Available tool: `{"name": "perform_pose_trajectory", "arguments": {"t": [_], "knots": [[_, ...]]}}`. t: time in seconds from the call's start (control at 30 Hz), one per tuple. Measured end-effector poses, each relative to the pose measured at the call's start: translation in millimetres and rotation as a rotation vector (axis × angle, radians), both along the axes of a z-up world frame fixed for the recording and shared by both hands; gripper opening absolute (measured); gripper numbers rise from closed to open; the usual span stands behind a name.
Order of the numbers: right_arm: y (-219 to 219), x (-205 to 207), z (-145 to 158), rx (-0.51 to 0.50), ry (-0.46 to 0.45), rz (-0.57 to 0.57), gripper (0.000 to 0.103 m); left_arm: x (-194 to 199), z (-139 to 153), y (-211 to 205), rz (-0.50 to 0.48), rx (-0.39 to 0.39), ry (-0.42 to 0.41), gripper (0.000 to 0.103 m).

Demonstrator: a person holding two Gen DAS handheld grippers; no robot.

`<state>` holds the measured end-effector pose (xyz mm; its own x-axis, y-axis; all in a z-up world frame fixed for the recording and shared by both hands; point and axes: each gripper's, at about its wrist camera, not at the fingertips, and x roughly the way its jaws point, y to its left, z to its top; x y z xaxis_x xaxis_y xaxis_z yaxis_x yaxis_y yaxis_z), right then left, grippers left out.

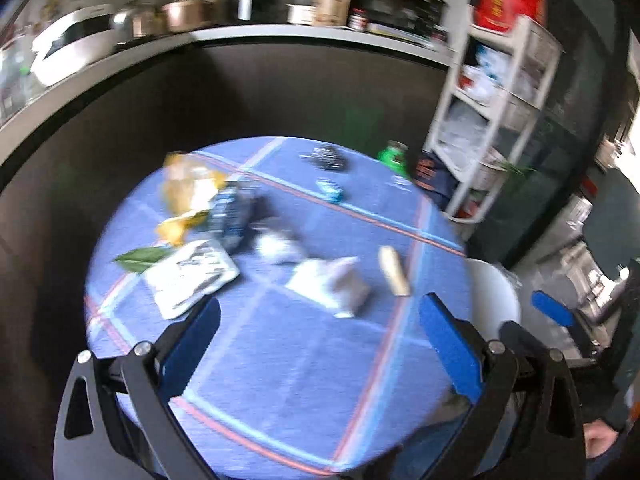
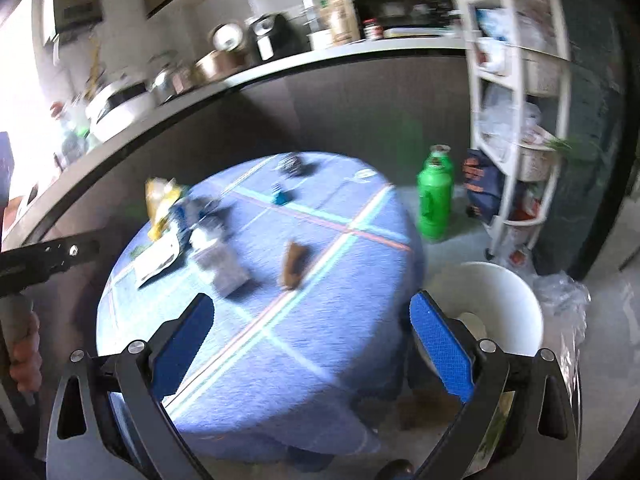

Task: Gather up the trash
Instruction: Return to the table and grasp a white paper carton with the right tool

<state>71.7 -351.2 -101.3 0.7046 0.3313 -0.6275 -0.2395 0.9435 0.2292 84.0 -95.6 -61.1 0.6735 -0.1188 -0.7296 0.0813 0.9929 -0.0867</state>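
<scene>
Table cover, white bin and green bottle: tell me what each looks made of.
Table cover: woven cloth, matte; it drapes over the round edge, with pale and red stripes. White bin: likely plastic, smooth with a soft sheen. Green bottle: probably glossy plastic, though blur leaves it open.

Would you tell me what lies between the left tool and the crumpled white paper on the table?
Only bare blue tablecloth lies between the left tool and the white paper, seen in the left wrist view.

a green bottle (image 2: 435, 200) stands on the floor beside a white shelving rack (image 2: 520, 92), below a cluttered counter (image 1: 248, 32).
</scene>
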Motion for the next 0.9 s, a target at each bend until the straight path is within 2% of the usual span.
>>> {"name": "perform_pose_trajectory", "arguments": {"t": [0.13, 0.37, 0.47, 0.53, 0.63, 0.7, 0.83, 0.87, 0.9], "knots": [[37, 13, 1, -0.027, 0.024, 0.084, 0.095, -4, -9, 44, 0.066, 0.020, -0.002, 0.099], [95, 45, -5, -0.071, 0.084, 0.195, 0.094, -7, -34, 106, 0.114, -0.029, 0.075, 0.099], [117, 60, -17, -0.122, 0.114, 0.226, 0.093, -5, -40, 121, 0.128, -0.045, 0.086, 0.099], [132, 72, -30, -0.201, 0.158, 0.229, 0.090, -1, -46, 129, 0.130, -0.057, 0.096, 0.099], [139, 85, -47, -0.245, 0.194, 0.228, 0.081, 9, -55, 139, 0.125, -0.060, 0.117, 0.099], [140, 90, -53, -0.249, 0.206, 0.217, 0.071, 18, -61, 145, 0.106, -0.075, 0.136, 0.099], [139, 99, -59, -0.248, 0.214, 0.188, 0.065, 41, -71, 154, 0.078, -0.092, 0.147, 0.099], [140, 101, -60, -0.247, 0.216, 0.188, 0.056, 46, -72, 155, 0.066, -0.088, 0.143, 0.099], [140, 101, -62, -0.243, 0.222, 0.194, 0.038, 54, -73, 155, 0.042, -0.079, 0.138, 0.099]]}}
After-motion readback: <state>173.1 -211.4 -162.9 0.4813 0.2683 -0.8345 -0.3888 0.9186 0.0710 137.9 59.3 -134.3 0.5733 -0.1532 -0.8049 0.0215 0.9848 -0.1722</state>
